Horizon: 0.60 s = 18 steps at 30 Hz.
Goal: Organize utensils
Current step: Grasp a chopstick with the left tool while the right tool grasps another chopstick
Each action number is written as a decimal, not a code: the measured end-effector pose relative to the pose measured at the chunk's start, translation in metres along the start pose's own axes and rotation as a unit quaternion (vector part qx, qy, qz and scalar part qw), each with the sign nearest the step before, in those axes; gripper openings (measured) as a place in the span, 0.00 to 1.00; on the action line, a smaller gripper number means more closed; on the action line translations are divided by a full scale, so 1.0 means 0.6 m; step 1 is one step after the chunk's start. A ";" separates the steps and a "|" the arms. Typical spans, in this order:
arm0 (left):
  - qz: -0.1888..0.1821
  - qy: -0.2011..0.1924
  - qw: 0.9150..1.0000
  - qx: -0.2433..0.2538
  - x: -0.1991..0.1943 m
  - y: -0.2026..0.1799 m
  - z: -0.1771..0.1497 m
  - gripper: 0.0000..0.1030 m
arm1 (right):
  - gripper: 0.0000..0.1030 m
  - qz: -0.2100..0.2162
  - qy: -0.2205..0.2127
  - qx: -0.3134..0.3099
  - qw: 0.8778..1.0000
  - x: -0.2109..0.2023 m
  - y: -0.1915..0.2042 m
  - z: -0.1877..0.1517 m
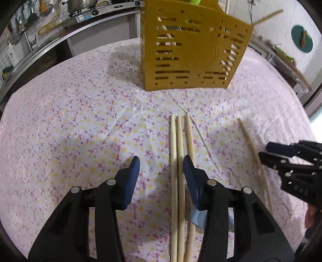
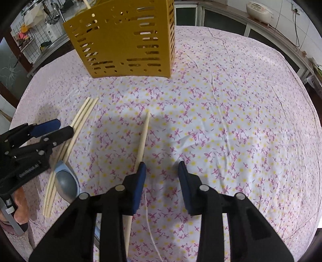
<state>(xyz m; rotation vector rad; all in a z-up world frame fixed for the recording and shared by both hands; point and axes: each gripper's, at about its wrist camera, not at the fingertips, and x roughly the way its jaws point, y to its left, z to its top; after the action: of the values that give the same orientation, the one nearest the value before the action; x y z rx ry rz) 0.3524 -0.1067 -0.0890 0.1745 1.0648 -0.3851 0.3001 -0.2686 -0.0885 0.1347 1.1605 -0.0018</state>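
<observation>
Three wooden chopsticks [image 1: 173,145] lie side by side on the flowered cloth. My left gripper [image 1: 162,167] hangs over them, open: two sticks run between its blue pads and the third passes under the right finger [image 1: 189,167]. No pad presses on them. A single chopstick [image 2: 143,137] lies apart to the right. My right gripper [image 2: 162,171] is open above it, and the stick passes under its left finger [image 2: 140,173], not between the pads. A yellow slotted utensil holder [image 1: 193,50] stands behind with chopsticks sticking out. A blue-grey spoon [image 2: 66,181] lies beside the three sticks.
The round table carries a pink and yellow flowered cloth [image 2: 231,121], wrinkled in places. A kitchen counter with a stove and pot [image 1: 80,6] runs behind on the left. A rice cooker [image 2: 259,10] sits on a ledge at the back right. A hand [image 2: 19,203] holds the left gripper.
</observation>
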 end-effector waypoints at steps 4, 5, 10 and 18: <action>-0.006 -0.001 1.000 -0.002 0.002 0.001 0.001 0.42 | 0.30 -0.011 0.004 -0.005 1.000 -0.001 0.001 0.003; -0.007 -0.001 1.000 -0.002 0.002 0.002 0.001 0.41 | 0.30 -0.012 0.005 -0.005 1.000 -0.001 0.001 0.004; -0.014 -0.001 1.000 -0.020 -0.004 0.027 0.003 0.39 | 0.30 -0.011 0.011 -0.007 1.000 0.000 -0.006 0.010; -0.018 0.011 0.999 -0.038 0.000 0.059 0.009 0.30 | 0.30 -0.010 0.017 -0.009 1.000 0.007 -0.008 0.018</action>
<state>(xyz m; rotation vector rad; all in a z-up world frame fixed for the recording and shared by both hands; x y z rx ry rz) 0.3706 -0.0757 -0.0879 0.0925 1.1032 -0.3753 0.3114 -0.2740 -0.0883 0.1066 1.1947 -0.0068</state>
